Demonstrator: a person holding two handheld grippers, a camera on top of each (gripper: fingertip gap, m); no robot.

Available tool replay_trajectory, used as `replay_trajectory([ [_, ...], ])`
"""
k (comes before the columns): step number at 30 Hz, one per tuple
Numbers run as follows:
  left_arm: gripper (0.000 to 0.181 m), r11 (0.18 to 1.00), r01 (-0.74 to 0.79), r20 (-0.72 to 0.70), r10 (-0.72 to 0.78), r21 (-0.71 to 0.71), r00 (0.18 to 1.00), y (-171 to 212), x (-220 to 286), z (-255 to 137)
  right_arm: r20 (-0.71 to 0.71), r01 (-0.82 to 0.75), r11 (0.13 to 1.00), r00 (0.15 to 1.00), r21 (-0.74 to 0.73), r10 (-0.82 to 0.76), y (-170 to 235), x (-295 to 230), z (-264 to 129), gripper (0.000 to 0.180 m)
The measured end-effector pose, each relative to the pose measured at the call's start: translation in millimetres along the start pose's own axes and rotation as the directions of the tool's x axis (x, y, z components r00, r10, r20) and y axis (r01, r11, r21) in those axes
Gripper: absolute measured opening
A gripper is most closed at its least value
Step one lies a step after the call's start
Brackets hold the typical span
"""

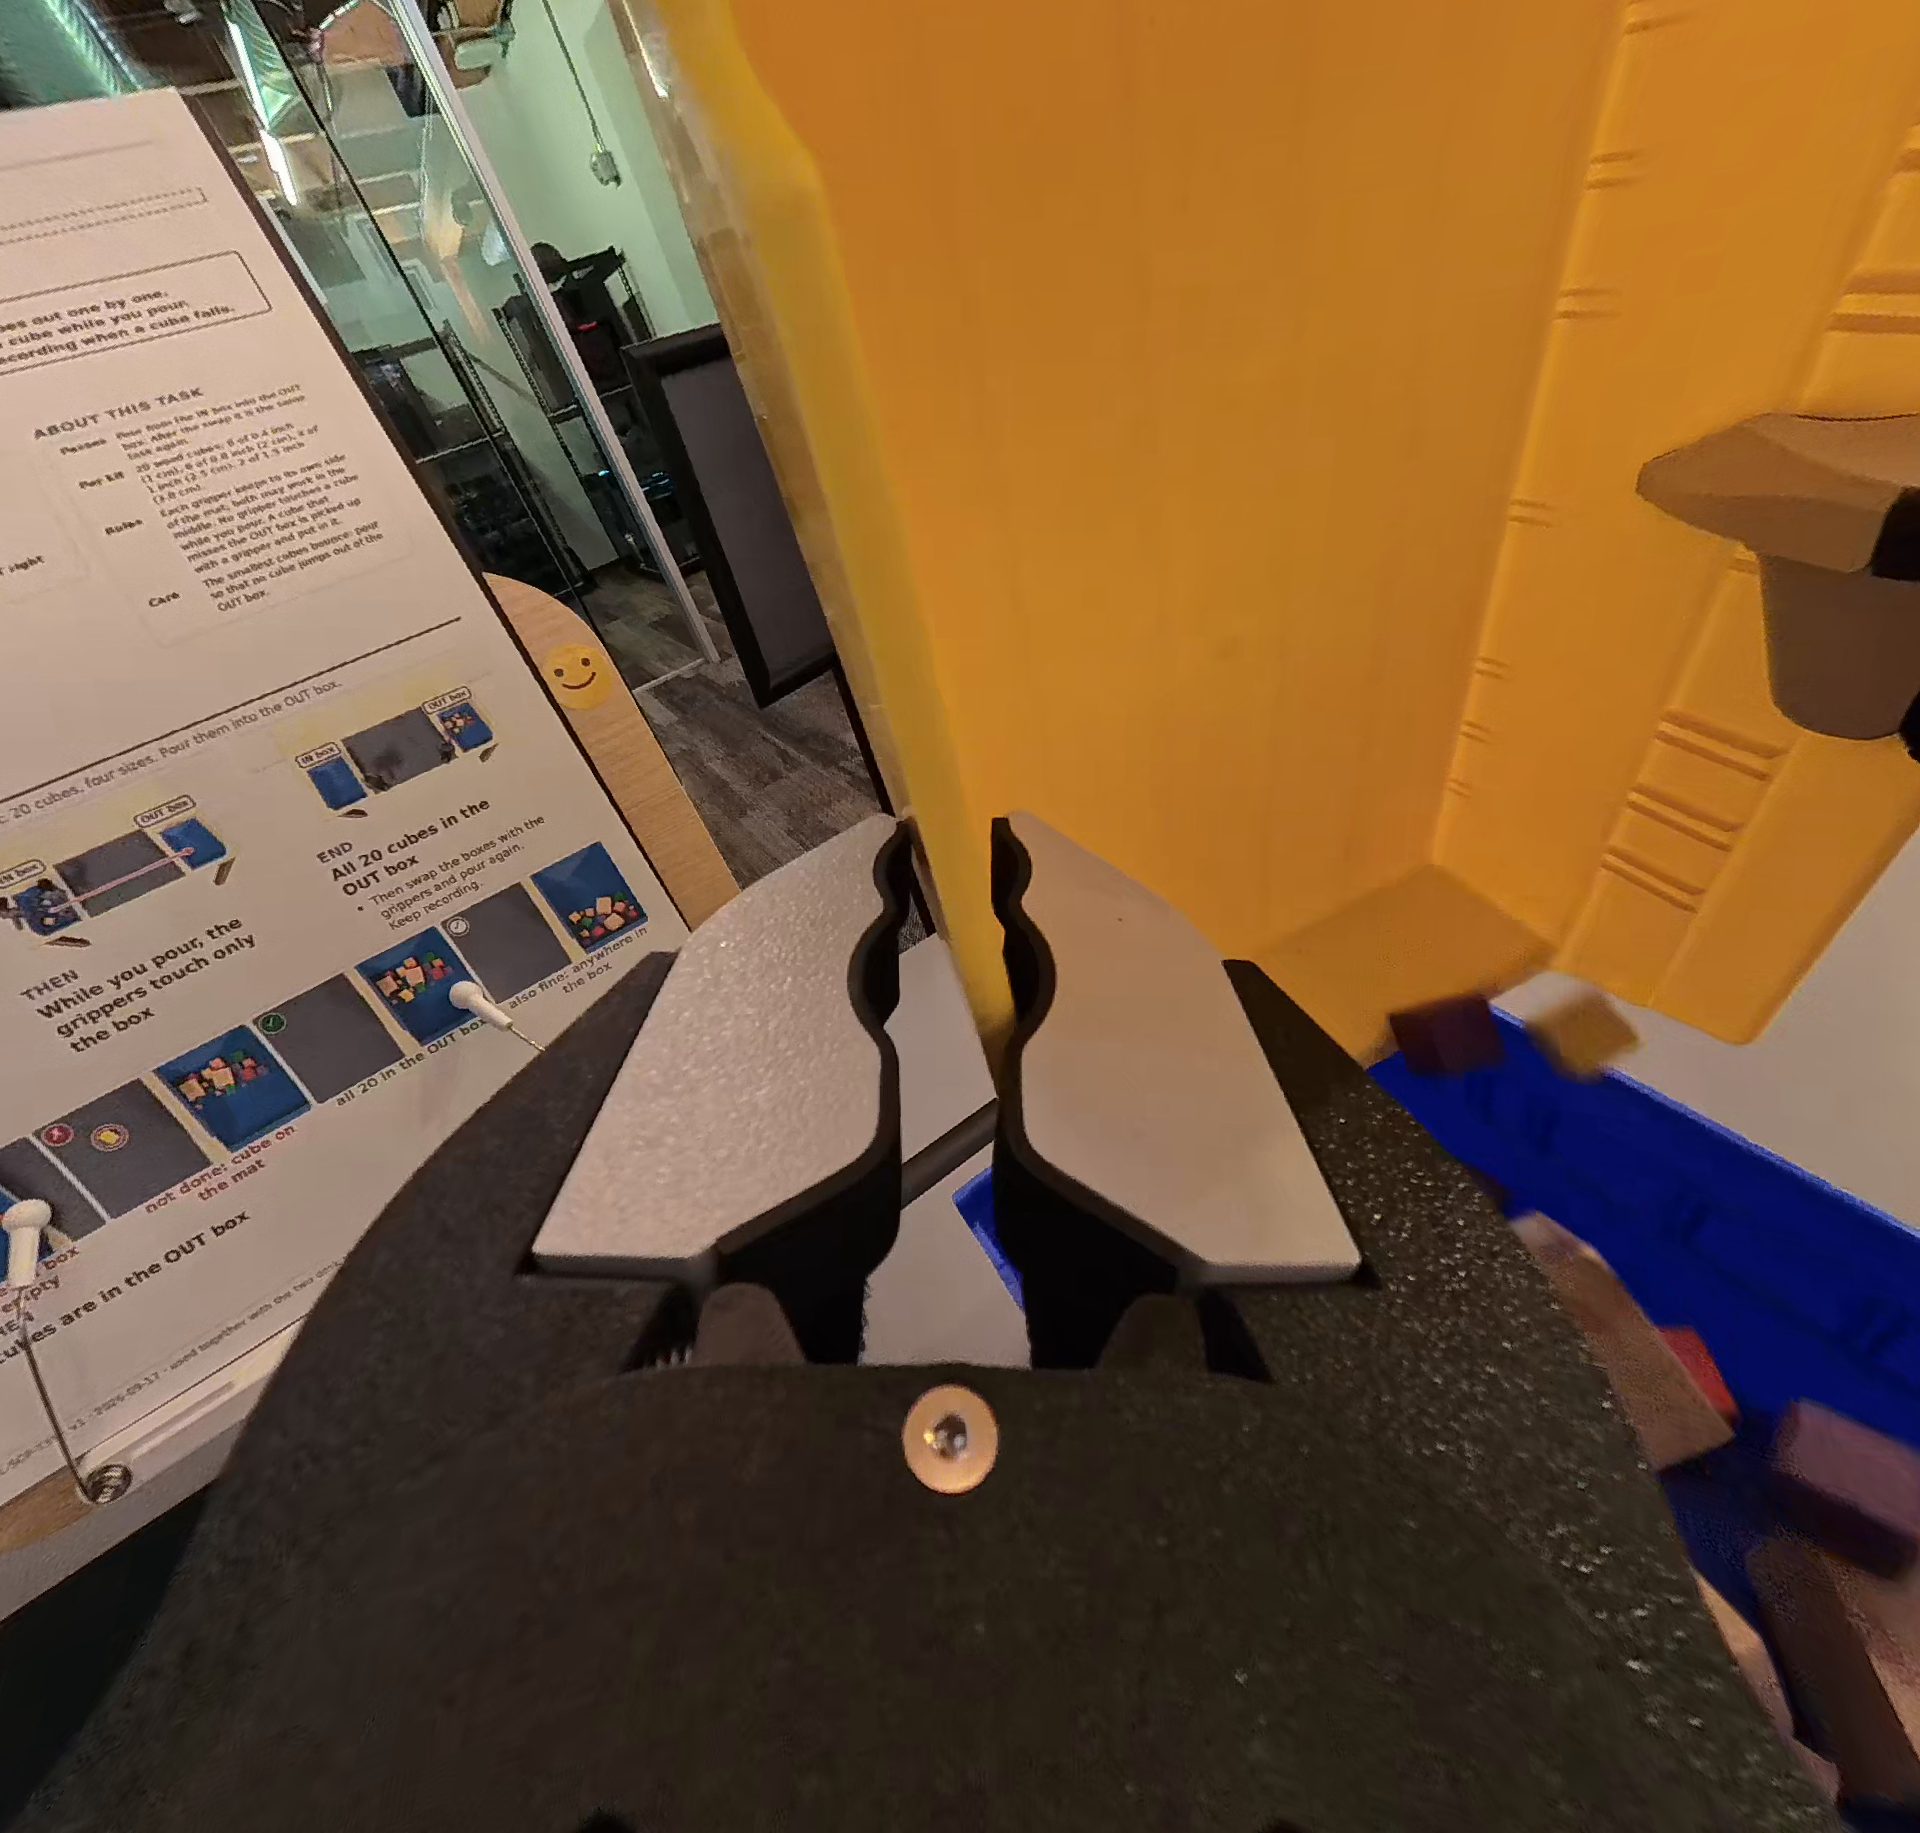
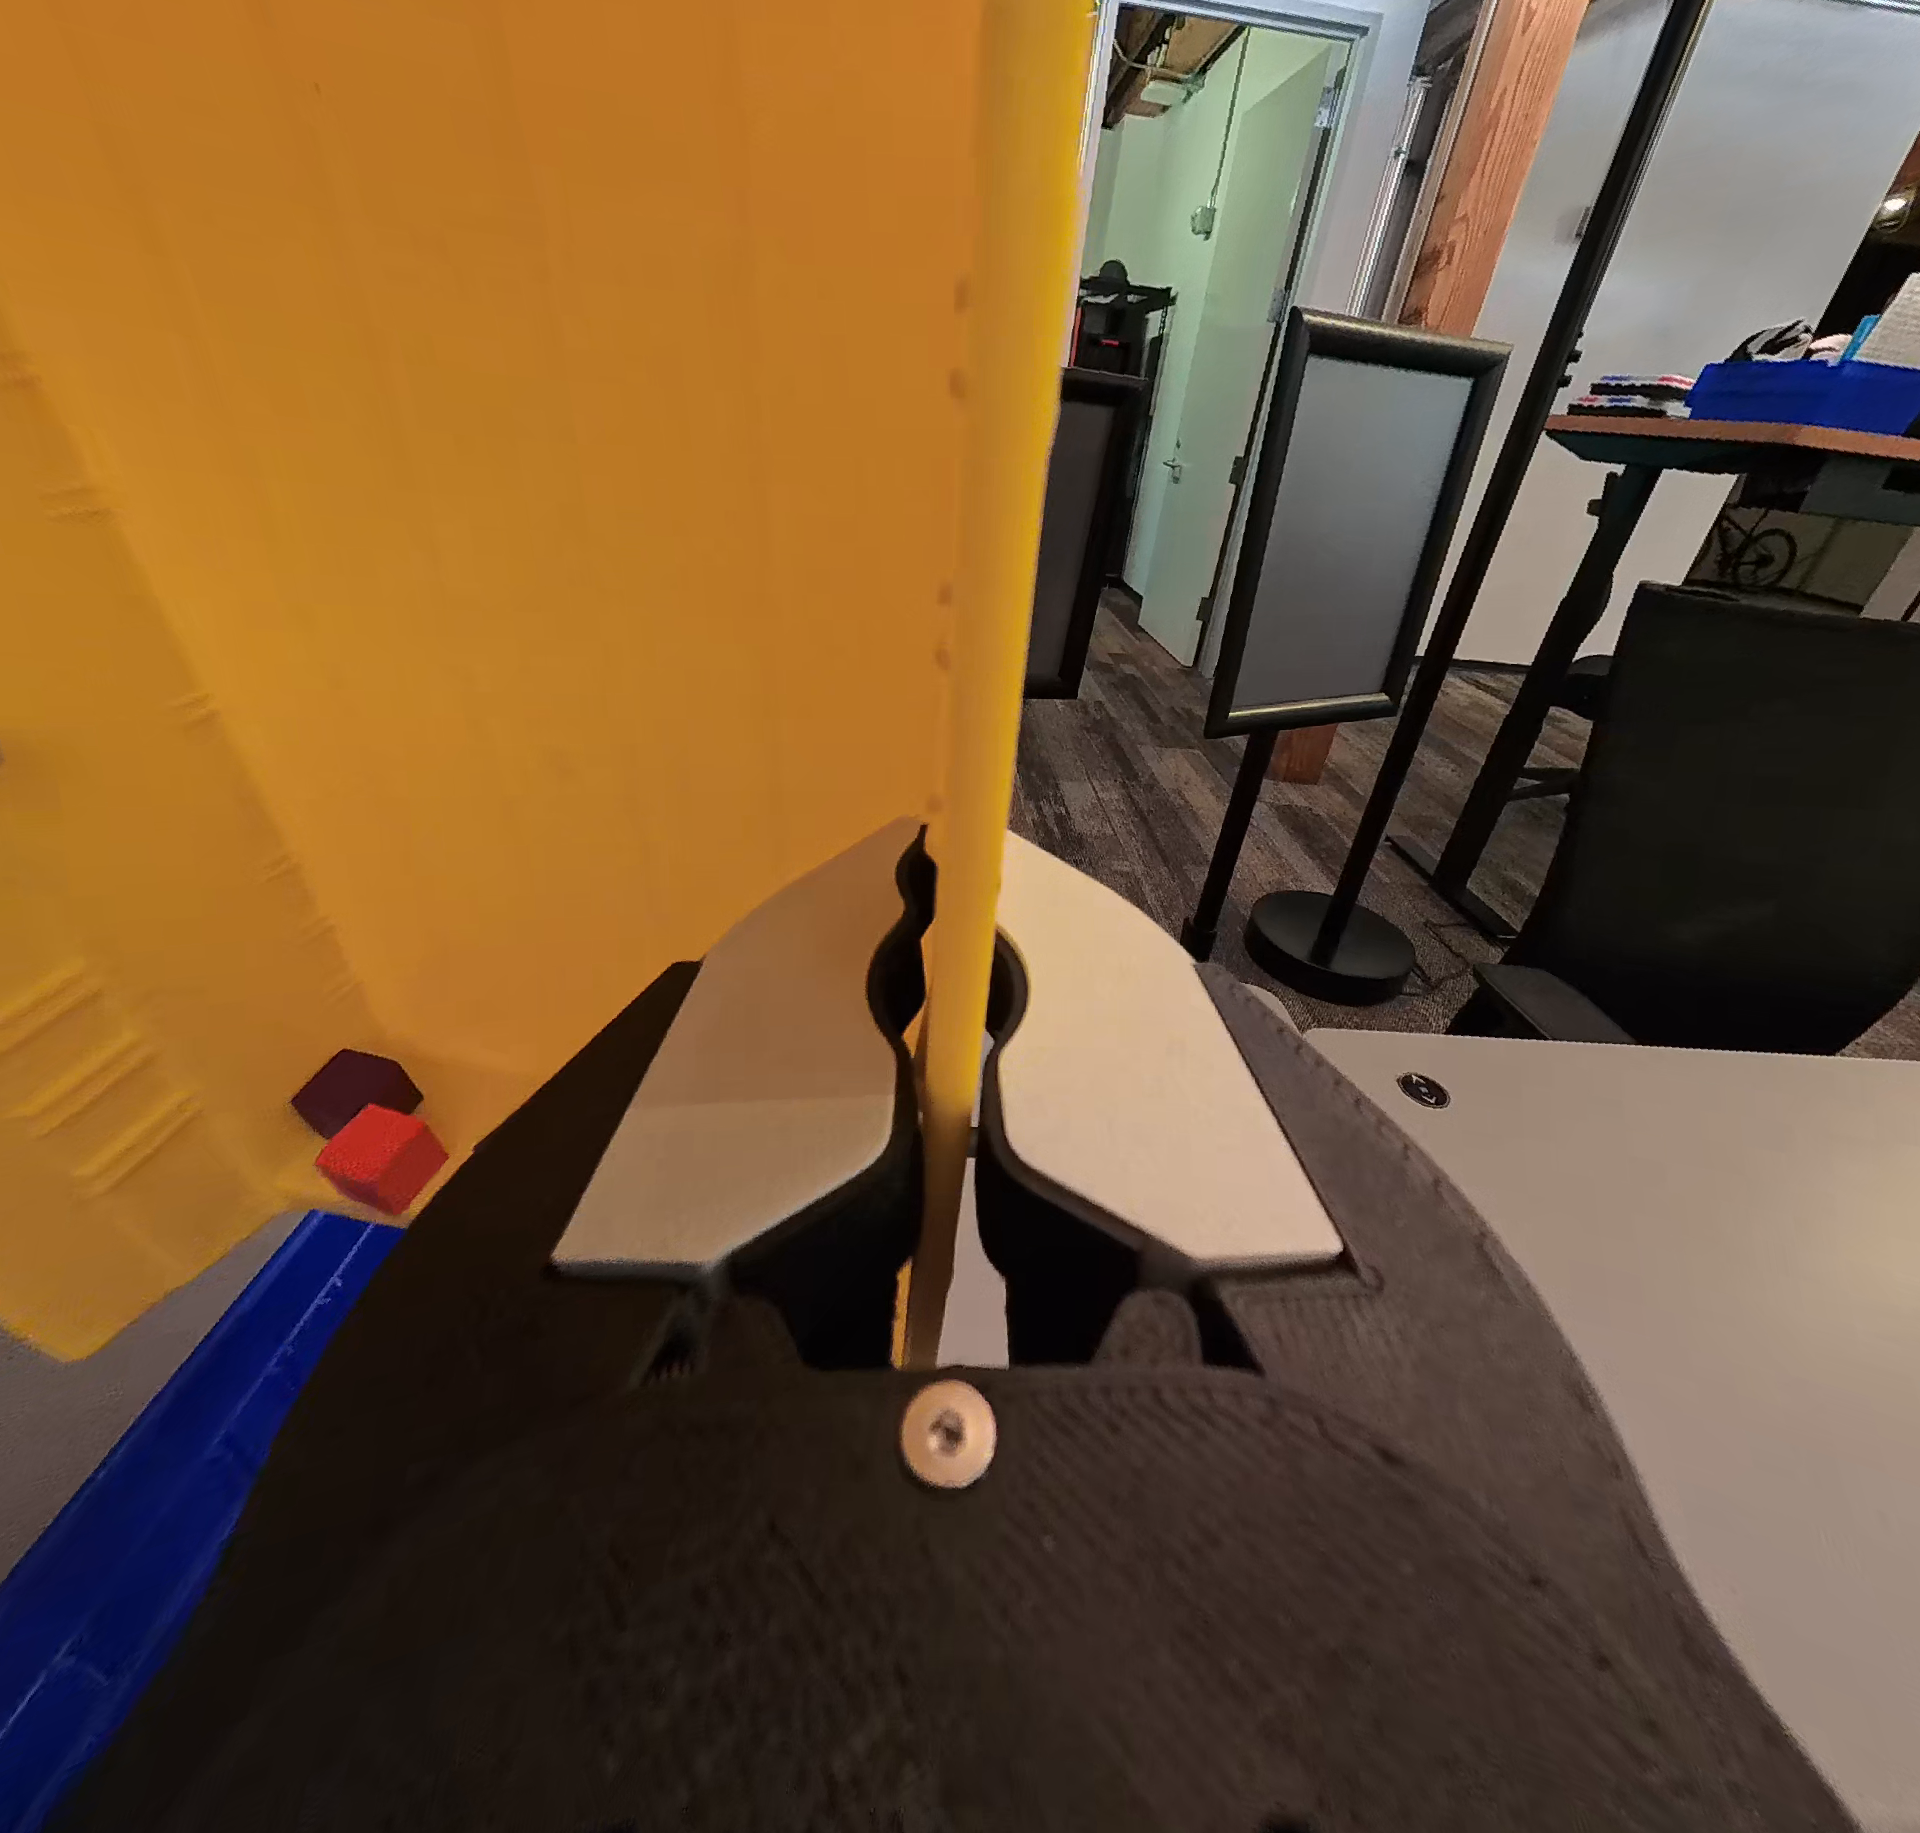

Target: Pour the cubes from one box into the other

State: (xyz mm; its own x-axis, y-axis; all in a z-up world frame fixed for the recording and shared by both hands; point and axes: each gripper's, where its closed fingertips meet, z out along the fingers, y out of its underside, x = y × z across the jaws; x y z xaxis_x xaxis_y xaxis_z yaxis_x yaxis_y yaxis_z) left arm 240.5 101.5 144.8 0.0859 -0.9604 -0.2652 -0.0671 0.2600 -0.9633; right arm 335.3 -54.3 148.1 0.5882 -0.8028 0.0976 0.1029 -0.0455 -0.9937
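A yellow box [image 1: 1195, 381] is held up and tipped steeply over a blue box [image 1: 1704, 1201]. My left gripper [image 1: 951, 838] is shut on the yellow box's left wall. My right gripper [image 2: 961, 848] is shut on the opposite wall of the yellow box [image 2: 520, 433]; its finger also shows in the left wrist view [image 1: 1797, 536]. A dark purple cube [image 1: 1444, 1035] and a tan cube [image 1: 1584, 1025] are blurred at the yellow box's lower lip, above the blue box. Several cubes [image 1: 1704, 1388] lie in the blue box. In the right wrist view a purple cube [image 2: 358, 1087] and a red cube [image 2: 379, 1155] sit at the yellow box's lower edge above the blue box's rim [image 2: 187, 1451].
An instruction sheet [image 1: 208, 796] stands upright on the left. A light grey tabletop [image 2: 1662, 1316] lies on the right. Beyond it are black sign stands [image 2: 1340, 536], a dark chair [image 2: 1745, 817] and a desk with a blue tray [image 2: 1808, 391].
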Motion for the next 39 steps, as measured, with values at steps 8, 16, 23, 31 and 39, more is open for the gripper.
replay_trajectory([
  [8,0.015,1.0,-0.006,0.002,0.006,0.024,1.0,-4,-1,-3,-0.004,0.009,1.0,1.0,0.025,-0.009,-5,-1,-3,0.003],
  [16,0.015,0.996,-0.028,0.0,0.028,0.083,1.0,-13,-2,-9,-0.016,0.028,0.997,0.999,0.077,-0.027,-16,-2,-10,0.003],
  [23,0.016,0.989,-0.039,-0.009,0.041,0.143,0.999,-24,1,-17,-0.034,0.04,0.989,0.999,0.142,-0.035,-29,-1,-19,0.003],
  [31,0.018,0.996,-0.01,-0.046,0.014,0.093,0.999,-17,9,-12,-0.016,0.012,0.996,1.0,0.084,-0.011,-22,4,-15,0.003],
  [39,0.033,0.993,0.116,-0.267,-0.112,-0.004,0.957,-13,52,-11,-0.047,-0.042,0.994,0.998,-0.099,0.037,-21,33,-30,0.004],
])
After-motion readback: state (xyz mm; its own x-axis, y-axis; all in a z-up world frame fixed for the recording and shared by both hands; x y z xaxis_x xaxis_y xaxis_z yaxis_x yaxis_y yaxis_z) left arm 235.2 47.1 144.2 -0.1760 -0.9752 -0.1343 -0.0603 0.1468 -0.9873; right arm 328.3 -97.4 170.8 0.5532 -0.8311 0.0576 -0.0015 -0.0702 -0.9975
